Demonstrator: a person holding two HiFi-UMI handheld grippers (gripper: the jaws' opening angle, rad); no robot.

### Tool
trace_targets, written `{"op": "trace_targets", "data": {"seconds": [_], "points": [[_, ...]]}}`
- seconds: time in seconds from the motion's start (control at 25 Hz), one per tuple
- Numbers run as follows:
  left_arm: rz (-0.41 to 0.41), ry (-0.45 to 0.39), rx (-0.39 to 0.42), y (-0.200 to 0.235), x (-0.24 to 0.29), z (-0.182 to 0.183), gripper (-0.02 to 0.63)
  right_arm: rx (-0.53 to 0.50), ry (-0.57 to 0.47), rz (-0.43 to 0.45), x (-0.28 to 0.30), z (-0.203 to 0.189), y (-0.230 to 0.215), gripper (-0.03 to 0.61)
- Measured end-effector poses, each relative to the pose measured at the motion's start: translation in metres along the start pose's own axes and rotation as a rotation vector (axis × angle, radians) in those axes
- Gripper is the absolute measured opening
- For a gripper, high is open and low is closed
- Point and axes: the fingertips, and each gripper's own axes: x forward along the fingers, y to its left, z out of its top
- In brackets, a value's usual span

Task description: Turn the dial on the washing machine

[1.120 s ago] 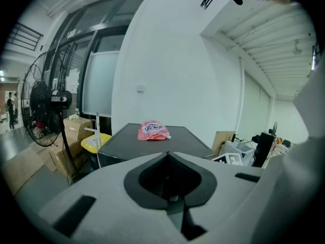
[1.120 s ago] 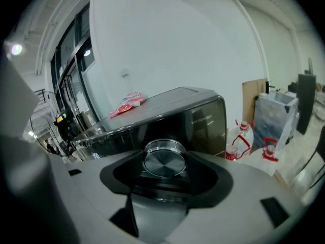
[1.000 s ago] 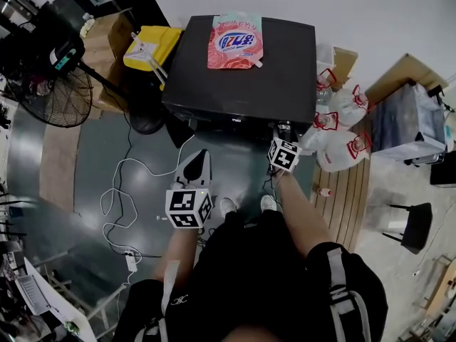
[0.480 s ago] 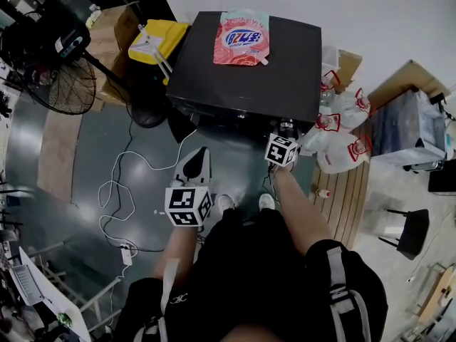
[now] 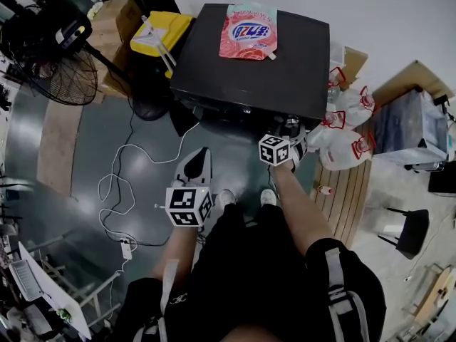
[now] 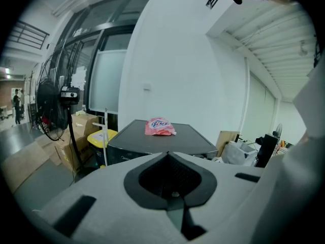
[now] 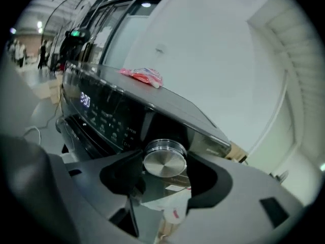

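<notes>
Your right gripper (image 7: 163,181) is clamped on the silver dial (image 7: 164,159) at the right end of the washing machine (image 5: 278,77) front. Only the right gripper view shows this grip. Your left gripper (image 6: 175,192) is clenched empty, nearer and left. A pink pouch (image 5: 249,32) lies on the far top.

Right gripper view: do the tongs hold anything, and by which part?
The right tongs grip the silver dial by its round rim, one jaw on each side. The left tongs are shut on nothing.
</notes>
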Motion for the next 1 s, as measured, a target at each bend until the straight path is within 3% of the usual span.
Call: {"op": "trace_targets", "data": {"seconds": [0.08,0.16,0.48,0.64,0.72,0.76,1.0], "points": [[-0.002,0.007,0.001,0.001,-0.001,-0.002,0.003,-0.088,-0.003,-0.049,0.000,0.000,0.002,0.247],[-0.004,0.009,0.002,0.003,0.000,-0.004,0.003,-0.108,-0.004,-0.069,0.000,0.001,0.002,0.248],[-0.014,0.000,-0.005,0.004,0.005,-0.003,0.003,0.012,-0.053,-0.005,-0.013,0.002,0.000,0.247],[-0.036,-0.015,-0.011,0.000,0.014,0.003,0.003,0.081,-0.117,0.100,-0.038,0.015,0.003,0.239],[-0.053,-0.024,-0.011,-0.005,0.019,0.006,0.003,0.096,-0.178,0.138,-0.057,0.029,-0.002,0.065],[-0.062,-0.029,-0.010,-0.008,0.022,0.009,0.003,0.110,-0.215,0.155,-0.067,0.038,-0.006,0.028],[-0.104,-0.072,-0.002,-0.022,0.036,0.028,0.003,0.224,-0.416,0.290,-0.130,0.102,-0.031,0.008]]}}
